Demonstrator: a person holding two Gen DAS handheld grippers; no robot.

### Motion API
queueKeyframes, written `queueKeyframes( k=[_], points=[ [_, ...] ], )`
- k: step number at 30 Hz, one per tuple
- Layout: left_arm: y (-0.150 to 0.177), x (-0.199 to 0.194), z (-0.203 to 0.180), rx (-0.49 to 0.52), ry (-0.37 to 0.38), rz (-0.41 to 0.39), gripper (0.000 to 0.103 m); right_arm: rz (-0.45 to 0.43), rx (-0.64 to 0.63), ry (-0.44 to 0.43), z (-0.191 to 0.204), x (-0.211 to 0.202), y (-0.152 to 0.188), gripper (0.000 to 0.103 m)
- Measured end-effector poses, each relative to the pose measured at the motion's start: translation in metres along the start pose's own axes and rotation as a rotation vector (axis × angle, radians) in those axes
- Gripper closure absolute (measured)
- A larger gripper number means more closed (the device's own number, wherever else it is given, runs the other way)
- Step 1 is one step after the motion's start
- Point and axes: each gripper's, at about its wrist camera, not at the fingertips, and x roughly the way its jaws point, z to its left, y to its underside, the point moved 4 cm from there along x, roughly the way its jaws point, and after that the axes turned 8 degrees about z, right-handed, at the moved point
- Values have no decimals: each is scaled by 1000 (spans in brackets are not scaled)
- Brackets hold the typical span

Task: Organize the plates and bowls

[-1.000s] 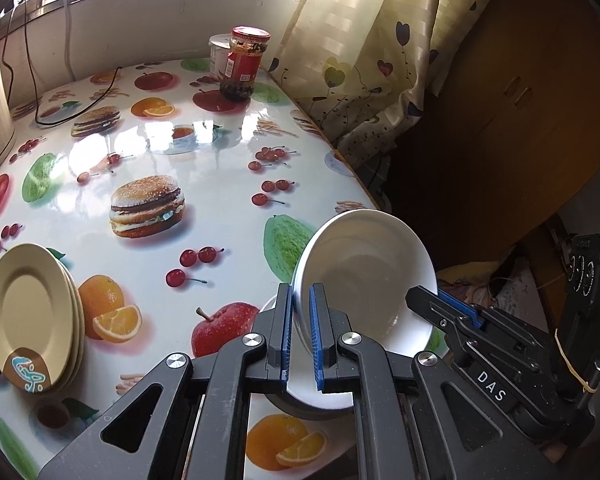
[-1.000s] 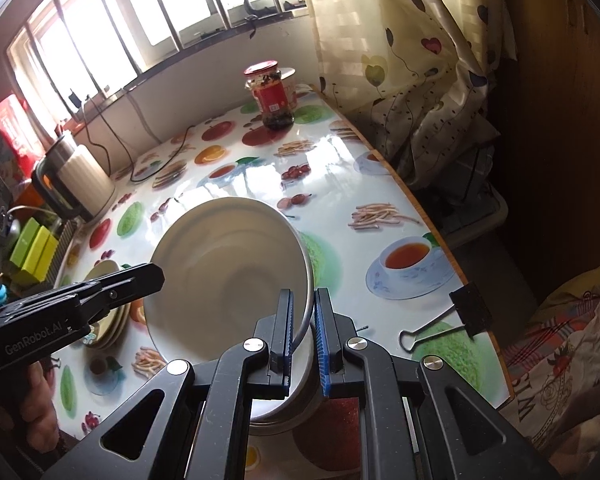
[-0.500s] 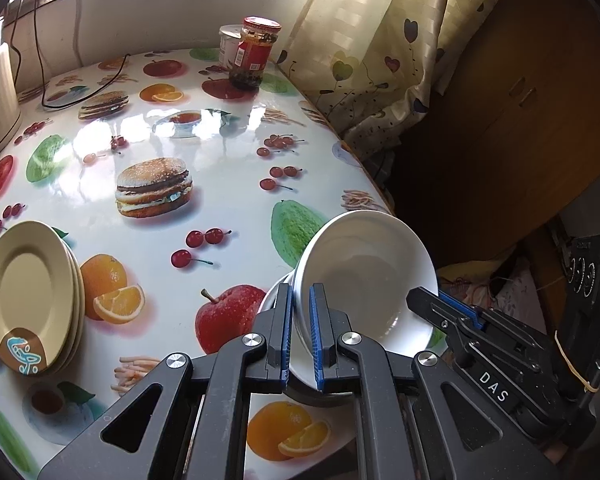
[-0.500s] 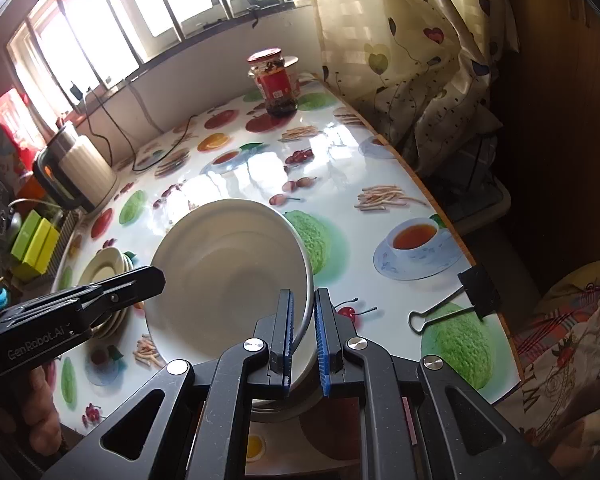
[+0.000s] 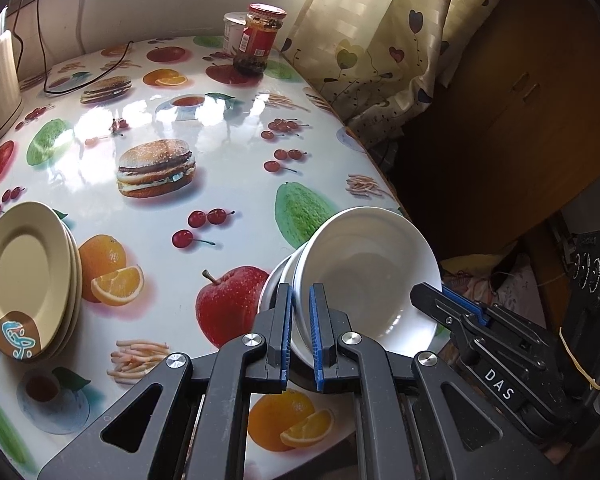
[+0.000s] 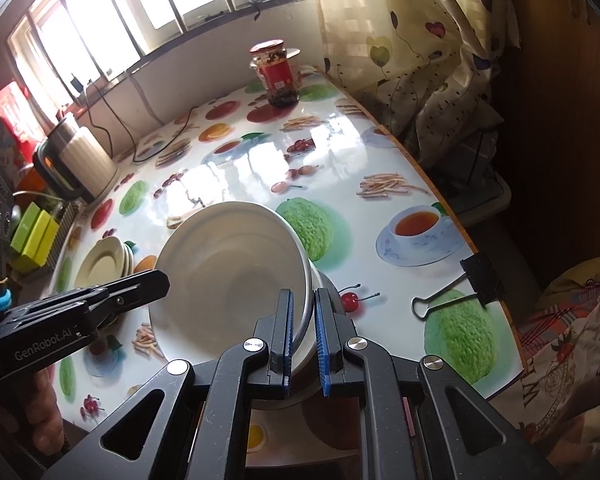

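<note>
A white bowl (image 5: 364, 276) is held between both grippers over the table's near edge. My left gripper (image 5: 300, 332) is shut on its left rim; my right gripper (image 6: 302, 336) is shut on its right rim, where the bowl (image 6: 232, 276) tilts toward the camera. The bowl rests in, or just above, another white bowl (image 5: 282, 280) beneath it; I cannot tell if they touch. A stack of cream plates (image 5: 26, 280) lies at the table's left and also shows in the right wrist view (image 6: 104, 264).
The table (image 5: 228, 128) has a glossy fruit-and-burger printed cover. A red-lidded jar (image 5: 260, 38) and a white tub (image 5: 234, 36) stand at the far end. A kettle (image 6: 80, 164) stands at the far left. A black binder clip (image 6: 460, 284) lies near the right edge. Curtain and wooden cabinet are at the right.
Both grippers have lowered the white bowl toward the bowl beneath it near the table's front edge. Both stay shut on its rim.
</note>
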Motion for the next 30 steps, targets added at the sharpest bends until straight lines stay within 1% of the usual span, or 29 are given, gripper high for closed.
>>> queueKeyframes(
  k=[12, 19, 28, 30],
  points=[
    [5, 6, 2, -13, -4, 23, 94, 26, 7, -2, -2, 5, 5, 92],
    [4, 9, 5, -25, 0, 33, 95, 39, 14, -6, -2, 11, 6, 89],
    [4, 13, 5, -29, 9, 37, 94, 35, 16, -1, -2, 12, 5, 89],
    [4, 13, 4, -28, 13, 36, 94, 33, 18, 1, -2, 13, 4, 87]
  ],
)
